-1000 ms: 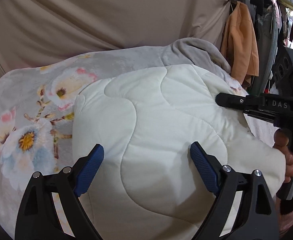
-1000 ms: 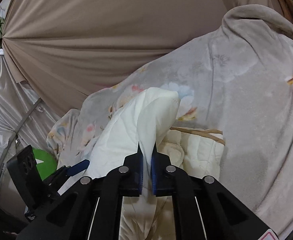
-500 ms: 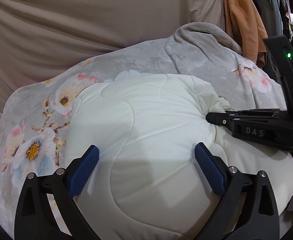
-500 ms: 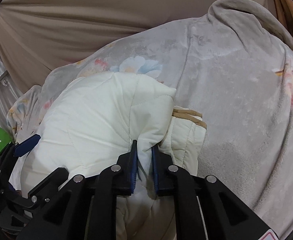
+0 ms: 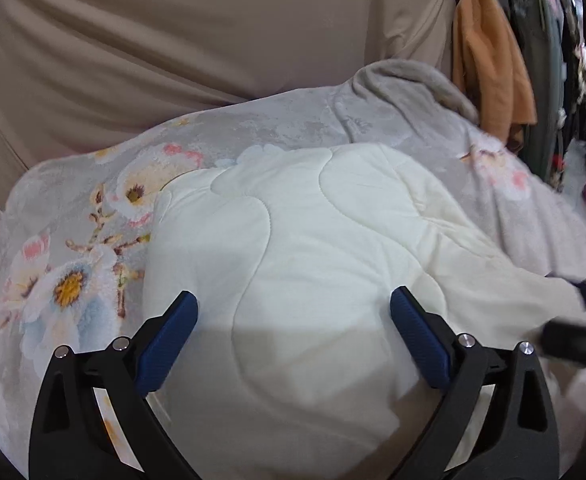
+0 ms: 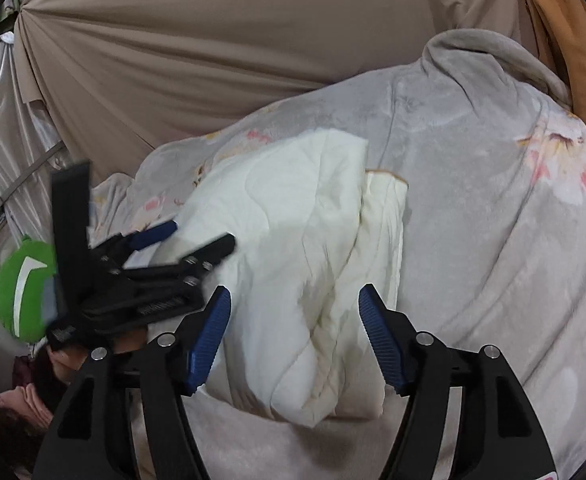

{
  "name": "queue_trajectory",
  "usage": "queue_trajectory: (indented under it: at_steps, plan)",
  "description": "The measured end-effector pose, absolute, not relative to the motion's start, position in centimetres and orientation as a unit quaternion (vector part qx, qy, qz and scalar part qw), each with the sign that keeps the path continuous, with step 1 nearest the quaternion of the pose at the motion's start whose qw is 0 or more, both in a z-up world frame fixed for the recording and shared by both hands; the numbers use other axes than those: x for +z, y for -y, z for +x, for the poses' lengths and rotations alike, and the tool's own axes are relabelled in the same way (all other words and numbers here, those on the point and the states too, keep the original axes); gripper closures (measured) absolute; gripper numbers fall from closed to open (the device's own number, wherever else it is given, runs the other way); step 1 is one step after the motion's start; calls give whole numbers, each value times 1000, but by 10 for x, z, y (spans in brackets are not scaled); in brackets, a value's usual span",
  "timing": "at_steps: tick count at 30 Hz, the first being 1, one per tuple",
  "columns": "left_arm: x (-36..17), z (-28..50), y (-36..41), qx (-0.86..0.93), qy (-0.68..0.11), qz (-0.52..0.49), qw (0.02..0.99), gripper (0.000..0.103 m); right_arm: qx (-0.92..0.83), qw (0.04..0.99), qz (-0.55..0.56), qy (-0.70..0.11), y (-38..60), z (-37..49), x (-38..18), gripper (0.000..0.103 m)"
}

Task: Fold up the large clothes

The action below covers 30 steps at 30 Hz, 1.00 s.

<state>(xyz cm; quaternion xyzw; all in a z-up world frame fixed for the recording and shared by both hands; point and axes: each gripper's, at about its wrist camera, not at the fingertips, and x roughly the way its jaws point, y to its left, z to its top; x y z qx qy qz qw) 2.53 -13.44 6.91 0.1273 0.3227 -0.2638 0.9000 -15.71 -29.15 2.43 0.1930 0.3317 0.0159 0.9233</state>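
Lying folded on a floral blanket (image 5: pixel 73 248), a white quilted garment (image 5: pixel 293 248) is flanked by the wide-open left gripper (image 5: pixel 293 332); the right gripper (image 6: pixel 295 332) is seen opening, its pads clear of the cloth.

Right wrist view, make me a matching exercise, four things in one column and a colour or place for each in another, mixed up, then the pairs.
Things:
1. quilt
2. blanket
3. cushion
4. curtain

Descriptions:
A. green, at the far left
B. beige, hanging behind
C. cream, folded, lying on the blanket
D. grey with flowers, spread underneath

Pairs: 1-C, 2-D, 3-A, 4-B
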Motion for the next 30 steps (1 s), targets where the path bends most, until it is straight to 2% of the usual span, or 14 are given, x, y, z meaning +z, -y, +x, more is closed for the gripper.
queue_trajectory:
  at_steps: [1,3,5,9,12,15,18,22,25,28,30]
  plan:
    - [73,19,125,-276,-326,121,896,8,17,920,197,-337,291,-157,18,39]
    - [78,4,103,-301,-329,118,887,8,28,918,216,-330,294,-159,6,62]
    - [78,-16,80,-316,-327,135,880,8,47,918,240,-313,301,-161,5,78]
    - [64,-57,54,-330,-327,189,865,8,90,921,265,-270,308,-163,28,89]
    - [46,-56,50,-283,-337,207,874,8,106,927,258,-248,305,-165,47,90]
    - [22,-31,44,-231,-385,191,873,26,95,939,234,-235,300,-173,58,91]
    - [14,-15,30,-247,-426,128,861,26,69,941,220,-247,303,-183,49,92]
    - [6,-15,34,-246,-429,146,857,26,37,909,269,-315,325,-183,-13,93]
    - [-2,-13,37,-248,-442,148,849,26,27,892,300,-336,330,-180,-53,93]
    - [7,-22,38,-253,-427,165,852,30,22,896,290,-336,328,-181,-48,92]
    - [25,-31,33,-273,-416,165,851,30,26,895,291,-339,328,-183,-42,88]
